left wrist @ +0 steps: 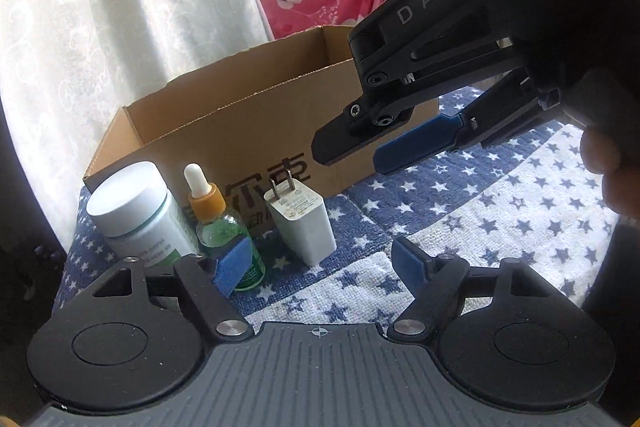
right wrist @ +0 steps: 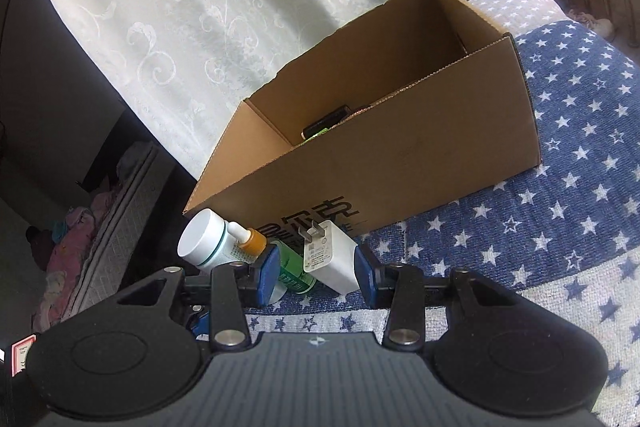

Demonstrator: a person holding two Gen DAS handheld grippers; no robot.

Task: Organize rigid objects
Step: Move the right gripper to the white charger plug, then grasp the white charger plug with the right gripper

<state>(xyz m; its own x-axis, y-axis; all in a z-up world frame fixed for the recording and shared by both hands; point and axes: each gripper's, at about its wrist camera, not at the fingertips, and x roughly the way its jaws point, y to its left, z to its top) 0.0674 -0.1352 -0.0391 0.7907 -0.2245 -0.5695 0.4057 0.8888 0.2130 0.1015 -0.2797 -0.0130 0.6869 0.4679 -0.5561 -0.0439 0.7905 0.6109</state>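
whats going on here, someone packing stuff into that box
A person holds a gripper in each hand above a star-patterned cloth. An open cardboard box already holds a dark item. In front of it stand a white jar, a green dropper bottle and a white charger, none gripped yet. The left gripper is open near the bottle. The right gripper is open, its pads on either side of the charger without clearly pressing it.

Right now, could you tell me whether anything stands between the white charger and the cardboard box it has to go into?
Only the box's own front wall: the white charger stands upright on the star cloth just in front of the cardboard box, so it must be lifted over the rim. The right hand-held gripper hangs above, open and empty.
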